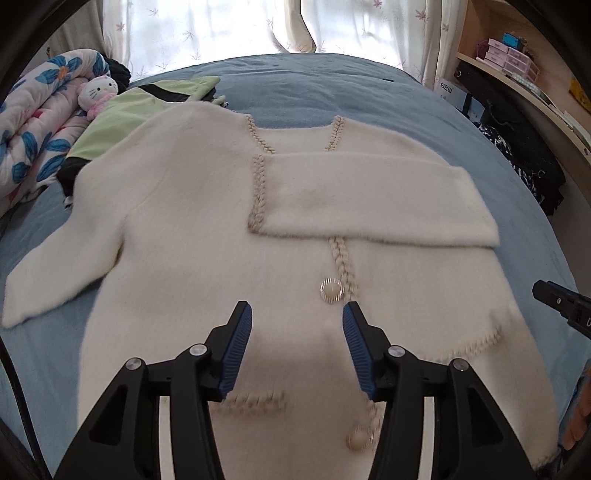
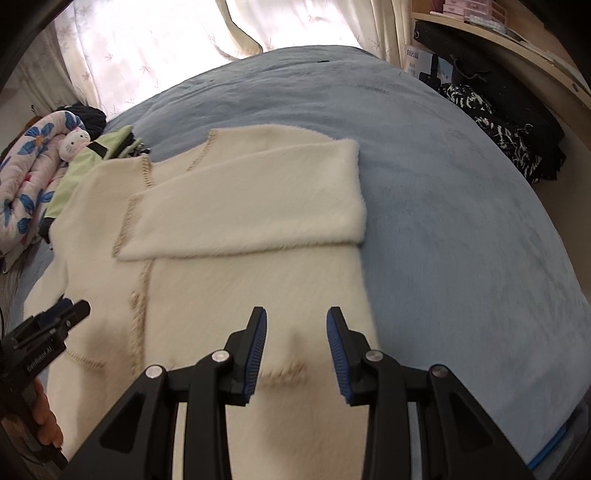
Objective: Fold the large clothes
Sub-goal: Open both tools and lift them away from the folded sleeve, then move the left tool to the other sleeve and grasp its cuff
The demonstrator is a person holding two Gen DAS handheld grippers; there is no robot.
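One cardigan (image 1: 207,229) lay flat on bed (image 1: 332,85), one sleeve (image 1: 376,199) folded across chest | left gripper (image 1: 297,350) half open, empty | right gripper (image 2: 295,350) part open, empty | advice: fold other sleeve (image 1: 55,273) squarely.

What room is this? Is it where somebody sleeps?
Most likely a bedroom. A white cardigan lies spread on a big bed with a blue cover, a rolled flowery quilt and a plush cat sit beside it, and curtains hang behind.
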